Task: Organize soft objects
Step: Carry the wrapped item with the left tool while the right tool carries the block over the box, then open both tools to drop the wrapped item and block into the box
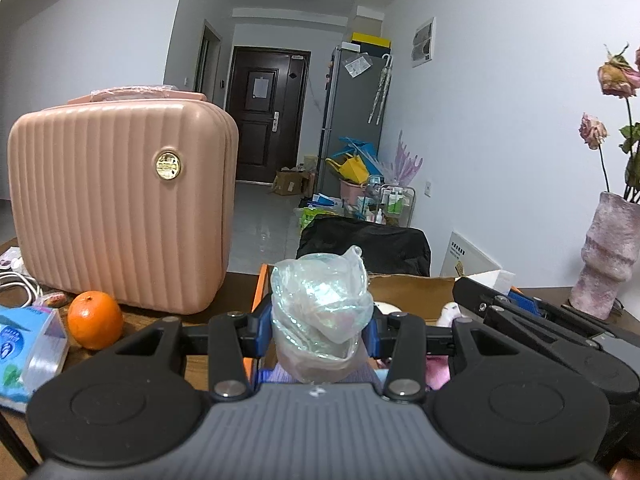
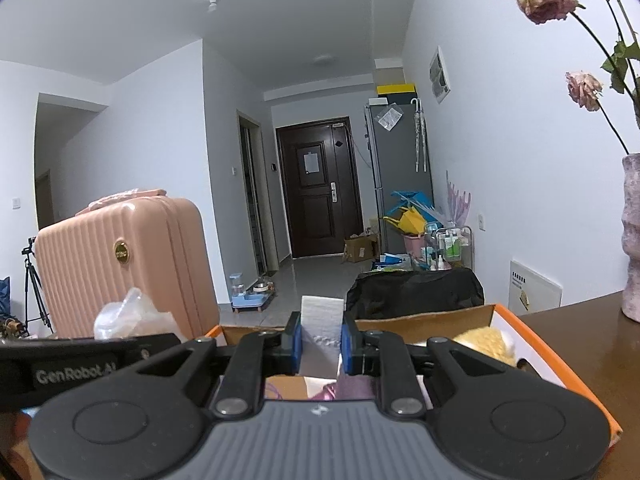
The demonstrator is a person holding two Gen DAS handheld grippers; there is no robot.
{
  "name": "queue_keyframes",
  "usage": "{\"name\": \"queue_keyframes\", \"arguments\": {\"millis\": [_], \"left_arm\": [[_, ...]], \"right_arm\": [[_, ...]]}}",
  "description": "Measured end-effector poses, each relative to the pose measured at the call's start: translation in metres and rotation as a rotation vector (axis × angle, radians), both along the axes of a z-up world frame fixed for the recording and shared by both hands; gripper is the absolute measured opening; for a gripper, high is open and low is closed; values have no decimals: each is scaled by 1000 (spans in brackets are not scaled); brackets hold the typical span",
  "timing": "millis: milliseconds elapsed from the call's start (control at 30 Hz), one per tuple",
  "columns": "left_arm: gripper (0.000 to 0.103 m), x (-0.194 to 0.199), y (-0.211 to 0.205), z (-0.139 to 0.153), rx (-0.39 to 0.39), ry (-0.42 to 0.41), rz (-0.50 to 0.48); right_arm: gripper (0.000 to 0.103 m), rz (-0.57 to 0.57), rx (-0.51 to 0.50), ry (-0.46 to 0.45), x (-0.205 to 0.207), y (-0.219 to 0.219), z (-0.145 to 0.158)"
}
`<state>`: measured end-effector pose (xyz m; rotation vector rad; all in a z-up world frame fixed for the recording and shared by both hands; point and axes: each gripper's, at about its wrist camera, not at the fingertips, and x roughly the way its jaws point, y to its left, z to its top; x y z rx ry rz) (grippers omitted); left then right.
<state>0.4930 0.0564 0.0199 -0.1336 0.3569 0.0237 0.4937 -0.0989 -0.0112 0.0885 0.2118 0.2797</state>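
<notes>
My left gripper (image 1: 318, 330) is shut on a crumpled clear plastic bag (image 1: 320, 312) and holds it above the near left corner of an orange cardboard box (image 1: 404, 294). My right gripper (image 2: 320, 346) is shut on a white folded soft pad (image 2: 322, 330) over the same box (image 2: 536, 344). Inside the box lie a yellow plush item (image 2: 486, 344), purple and pink soft items (image 2: 352, 388) and a white plush (image 1: 448, 314). The right gripper also shows at the right of the left wrist view (image 1: 536, 316). The bag shows at the left of the right wrist view (image 2: 132, 316).
A pink ribbed case (image 1: 120, 208) stands on the brown table (image 1: 236, 292) at the left. An orange (image 1: 95, 314) and a blue tissue pack (image 1: 28, 352) lie in front of it. A pink vase with dried roses (image 1: 610, 252) stands at the right. A black chair back (image 1: 364, 244) is behind the box.
</notes>
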Motion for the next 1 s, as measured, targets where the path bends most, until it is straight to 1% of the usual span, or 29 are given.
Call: {"name": "queue_keyframes", "arguments": {"millis": [133, 333, 467, 633, 700, 767, 800, 833, 867, 900, 1000], "left_arm": [[43, 16, -1, -1, -5, 2, 3], [43, 34, -3, -4, -8, 9, 6], [43, 42, -8, -7, -6, 23, 12], [43, 50, -11, -8, -9, 31, 11], [44, 52, -13, -9, -5, 34, 10], [48, 54, -14, -11, -1, 36, 10], [59, 54, -14, -12, 3, 36, 13], [67, 55, -14, -12, 4, 37, 18], [69, 55, -13, -12, 0, 37, 21], [73, 54, -13, -12, 1, 31, 26], [79, 53, -13, -11, 1, 25, 37]], "right_arm": [[18, -4, 4, 13, 14, 2, 5], [18, -16, -1, 57, 37, 2, 14], [18, -45, -18, 73, 51, 4, 16], [19, -62, -26, 134, 65, 2, 15], [22, -67, -32, 151, 68, 1, 15], [24, -83, -39, 160, 69, 0, 14], [29, -86, -36, 162, 70, -1, 14], [31, -87, -36, 161, 70, -2, 14], [36, -95, -43, 156, 70, -2, 14], [43, -104, -52, 155, 70, -2, 14], [54, -128, -53, 148, 71, -5, 16]]}}
